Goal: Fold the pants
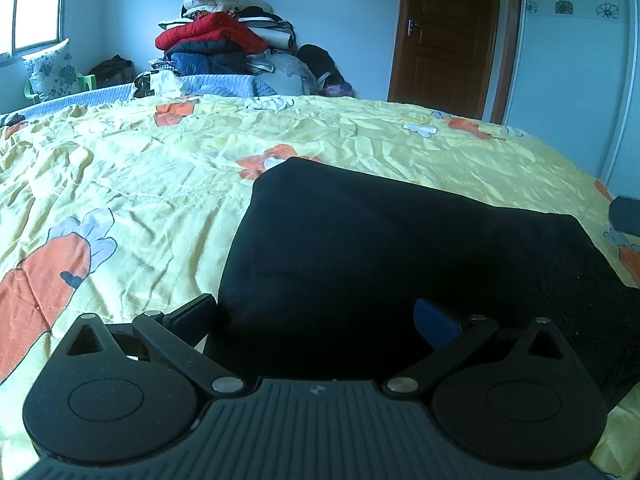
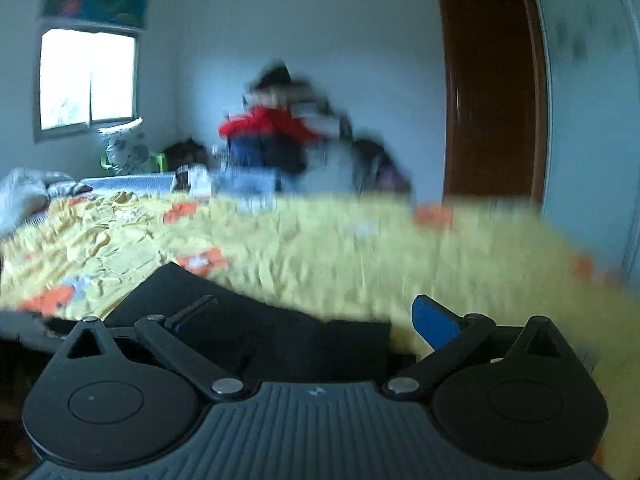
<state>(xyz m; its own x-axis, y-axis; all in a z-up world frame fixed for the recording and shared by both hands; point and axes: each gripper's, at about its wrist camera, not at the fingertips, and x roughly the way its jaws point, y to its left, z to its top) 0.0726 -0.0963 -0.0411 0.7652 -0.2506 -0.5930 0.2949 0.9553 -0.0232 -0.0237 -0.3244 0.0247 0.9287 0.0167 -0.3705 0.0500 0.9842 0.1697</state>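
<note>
Yellow bedspread covers the bed. Left gripper hovers with jaws wide, empty, over the near edge of the folded black pants lying just ahead of it. Right gripper, in a blurred view, also gapes wide; pants lie ahead-left, under its left finger.

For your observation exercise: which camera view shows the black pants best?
The left wrist view: the black pants lie sharp and nearly whole on the yellow bedspread, ahead of the open left gripper. The right wrist view is motion-blurred and shows only one dark corner.
</note>
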